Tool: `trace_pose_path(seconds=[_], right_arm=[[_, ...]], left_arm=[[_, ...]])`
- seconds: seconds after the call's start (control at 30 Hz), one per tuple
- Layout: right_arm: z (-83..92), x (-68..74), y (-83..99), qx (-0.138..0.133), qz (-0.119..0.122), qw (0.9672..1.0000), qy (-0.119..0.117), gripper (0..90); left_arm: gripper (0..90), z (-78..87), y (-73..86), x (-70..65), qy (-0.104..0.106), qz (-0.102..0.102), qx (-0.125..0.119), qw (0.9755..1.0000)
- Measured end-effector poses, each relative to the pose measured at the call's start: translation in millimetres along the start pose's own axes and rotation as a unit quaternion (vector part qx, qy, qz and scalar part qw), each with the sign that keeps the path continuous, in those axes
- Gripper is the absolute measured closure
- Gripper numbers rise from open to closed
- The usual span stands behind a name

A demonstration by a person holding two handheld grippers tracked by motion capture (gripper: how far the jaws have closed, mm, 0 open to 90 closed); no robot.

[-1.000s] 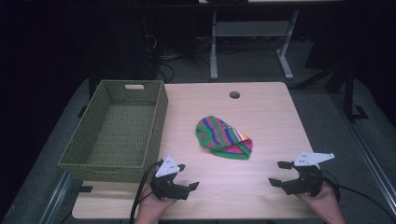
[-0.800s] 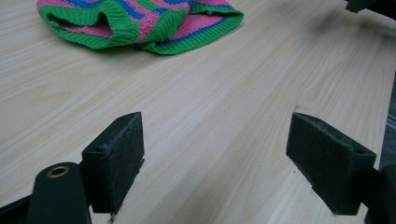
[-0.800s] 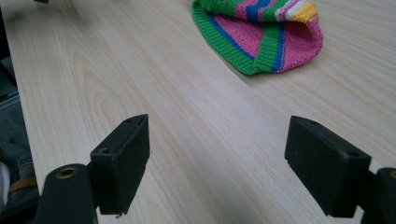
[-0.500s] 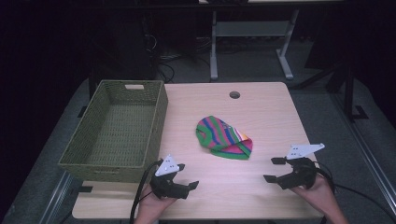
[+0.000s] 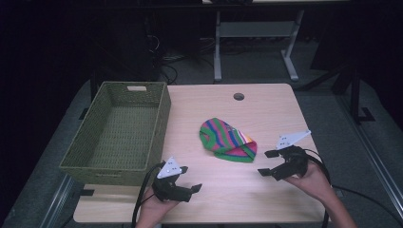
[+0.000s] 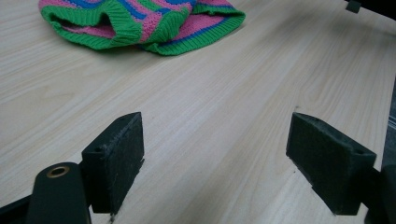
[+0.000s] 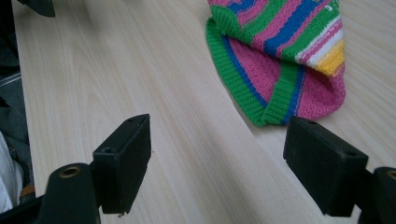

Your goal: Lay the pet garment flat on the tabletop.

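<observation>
Two grippers sit near the table's (image 5: 228,194) front edge: left gripper (image 5: 183,188) and right gripper (image 5: 270,163), jaws wide apart, holding nothing. Just beyond lies a striped knit hat (image 5: 227,140), untouched; farther left, the woven basket (image 5: 164,114) stands empty. No readable writing.

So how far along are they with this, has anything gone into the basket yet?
Nothing looks done yet: the green woven basket is empty, and the striped knitted hat lies on the table. In hand: nothing, both the left claw and the right claw are open, the right one close beside the hat. What is left is a guess: probably grasping the hat and moving it.
</observation>
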State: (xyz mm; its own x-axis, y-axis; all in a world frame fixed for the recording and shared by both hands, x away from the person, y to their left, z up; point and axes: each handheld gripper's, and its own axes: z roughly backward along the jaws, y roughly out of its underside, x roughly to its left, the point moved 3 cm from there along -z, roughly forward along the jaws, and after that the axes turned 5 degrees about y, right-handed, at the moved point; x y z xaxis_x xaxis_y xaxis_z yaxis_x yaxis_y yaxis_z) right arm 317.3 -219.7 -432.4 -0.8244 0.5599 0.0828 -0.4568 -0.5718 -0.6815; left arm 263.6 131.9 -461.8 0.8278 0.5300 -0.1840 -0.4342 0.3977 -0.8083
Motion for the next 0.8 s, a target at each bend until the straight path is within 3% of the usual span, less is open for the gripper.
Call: trace_pose_path(seconds=[0.17, 0.33, 0.8], right_arm=[[-3.2, -3.9, -7.7, 0.0, -0.001, 0.9999, -0.01, 22.9], [-4.7, -6.4, -18.3, 0.0, 0.011, 0.9999, -0.012, 22.9], [-21.8, -11.2, -50.0, 0.02, 0.024, 0.9992, -0.024, 23.0]], left_arm=[[18.8, 0.6, 1.2, 2.5, 0.005, 0.015, -0.005, 0.9999], [18.8, 0.9, -0.1, 2.1, -0.005, 0.003, -0.001, 1.0], [18.8, 0.9, 0.1, 2.1, -0.006, -0.001, 0.004, 1.0]])
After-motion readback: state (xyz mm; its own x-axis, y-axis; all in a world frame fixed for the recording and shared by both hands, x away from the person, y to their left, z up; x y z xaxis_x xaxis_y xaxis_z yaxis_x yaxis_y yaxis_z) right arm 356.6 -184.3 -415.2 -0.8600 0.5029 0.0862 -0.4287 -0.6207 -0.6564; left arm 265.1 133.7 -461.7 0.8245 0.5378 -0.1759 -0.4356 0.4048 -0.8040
